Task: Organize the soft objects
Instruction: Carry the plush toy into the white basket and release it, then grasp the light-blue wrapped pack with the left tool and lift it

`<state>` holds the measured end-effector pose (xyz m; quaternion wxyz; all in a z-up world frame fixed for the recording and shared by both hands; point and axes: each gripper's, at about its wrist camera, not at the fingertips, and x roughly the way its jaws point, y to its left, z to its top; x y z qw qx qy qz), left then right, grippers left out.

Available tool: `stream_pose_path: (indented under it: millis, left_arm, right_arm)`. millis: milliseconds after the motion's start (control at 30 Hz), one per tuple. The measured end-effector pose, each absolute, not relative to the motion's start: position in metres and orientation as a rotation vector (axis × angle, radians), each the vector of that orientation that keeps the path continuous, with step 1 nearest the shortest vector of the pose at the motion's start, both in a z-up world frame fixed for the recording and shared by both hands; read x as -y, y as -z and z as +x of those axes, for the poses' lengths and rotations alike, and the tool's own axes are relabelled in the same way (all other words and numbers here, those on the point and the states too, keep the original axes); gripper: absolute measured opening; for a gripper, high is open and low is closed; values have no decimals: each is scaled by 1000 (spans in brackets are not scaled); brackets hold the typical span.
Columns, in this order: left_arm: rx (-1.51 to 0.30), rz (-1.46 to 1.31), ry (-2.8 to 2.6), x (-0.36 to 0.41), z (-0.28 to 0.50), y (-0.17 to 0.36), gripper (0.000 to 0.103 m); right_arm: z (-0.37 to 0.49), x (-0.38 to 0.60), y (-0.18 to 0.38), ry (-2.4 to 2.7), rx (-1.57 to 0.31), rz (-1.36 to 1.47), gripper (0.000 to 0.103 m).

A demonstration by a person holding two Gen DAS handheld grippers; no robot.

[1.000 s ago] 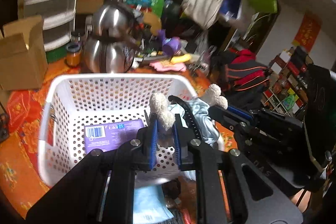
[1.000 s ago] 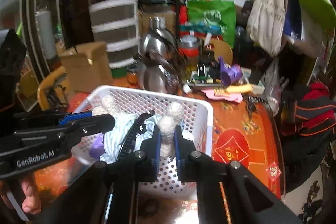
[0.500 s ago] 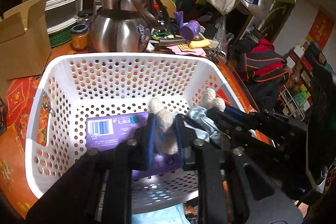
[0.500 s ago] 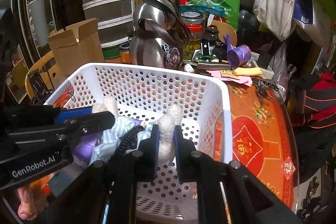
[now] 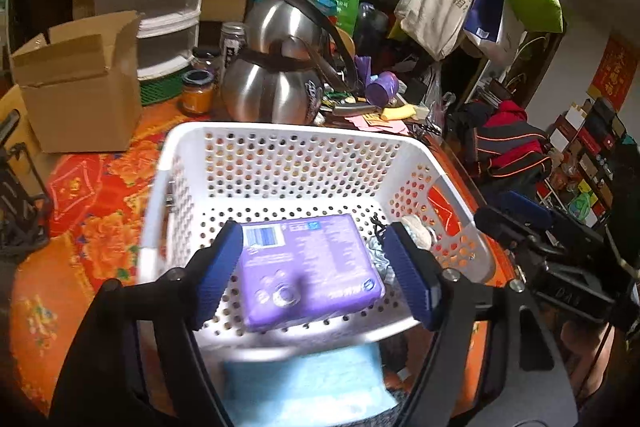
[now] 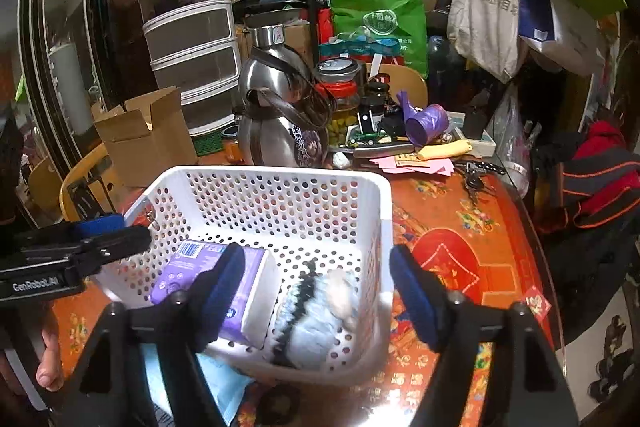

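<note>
A white perforated basket [image 5: 280, 135] [image 6: 280, 175] stands on the orange-red tablecloth. Inside lie a purple soft pack [image 5: 308, 267] [image 6: 200, 267] and a light blue plush toy with cream limbs and a dark strap [image 6: 316, 315]; in the left wrist view only part of the toy [image 5: 416, 227] shows at the basket's right side. My left gripper [image 5: 316, 275] is open and empty above the basket's near side. My right gripper [image 6: 320, 287] is open and empty above the basket, over the toy.
A steel kettle [image 5: 276, 75] [image 6: 280, 115], jars, a purple cup [image 6: 428, 123] and clutter stand behind the basket. A cardboard box [image 5: 80, 83] sits to the left. A light blue pack [image 5: 304, 383] lies in front of the basket.
Both grippers held the plush toy by its cream limbs and lowered it into the basket. Now both have opened and let go, and the toy lies in the basket.
</note>
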<state>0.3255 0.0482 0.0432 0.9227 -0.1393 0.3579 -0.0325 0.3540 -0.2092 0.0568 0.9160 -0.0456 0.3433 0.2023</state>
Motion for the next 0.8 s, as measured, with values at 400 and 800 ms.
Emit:
stream_pose_path:
  millis: [400, 800]
  left_arm:
    - [-687, -199, 75, -56, 252, -63, 83]
    - [-701, -186, 81, -66, 146, 12, 90]
  right_arm:
    - [311, 219, -50, -431, -704, -40, 79]
    - [198, 215, 12, -492, -735, -88, 86]
